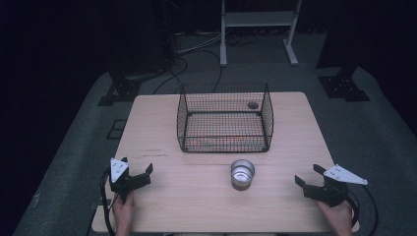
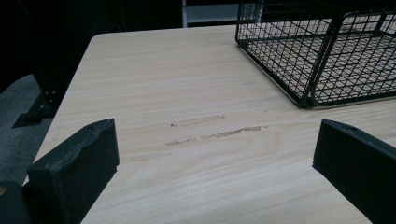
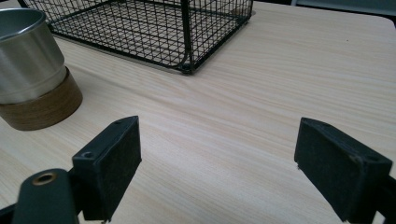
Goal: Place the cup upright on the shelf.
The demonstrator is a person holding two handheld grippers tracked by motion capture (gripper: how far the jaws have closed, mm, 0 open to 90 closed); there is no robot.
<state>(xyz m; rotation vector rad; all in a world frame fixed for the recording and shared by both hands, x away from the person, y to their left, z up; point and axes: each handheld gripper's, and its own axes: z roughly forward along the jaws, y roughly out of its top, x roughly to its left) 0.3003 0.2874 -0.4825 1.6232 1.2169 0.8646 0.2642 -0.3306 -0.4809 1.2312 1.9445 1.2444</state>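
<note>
Both grippers sitting spread wide, empty; risking tipping steel cup w/ off-centre approach nr basket.

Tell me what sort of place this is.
Probably a lab or studio set up for recording handling demos, not a home. A bare wooden table stands on grey carpet amid dark surroundings, cables trail over the floor behind it, and black stand bases flank it.

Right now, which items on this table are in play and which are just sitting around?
In play:
metal cup, nearest both grippers
right gripper, open
left gripper, open

Just about:
wire basket, empty
white stand behind the table
floor cables
</note>
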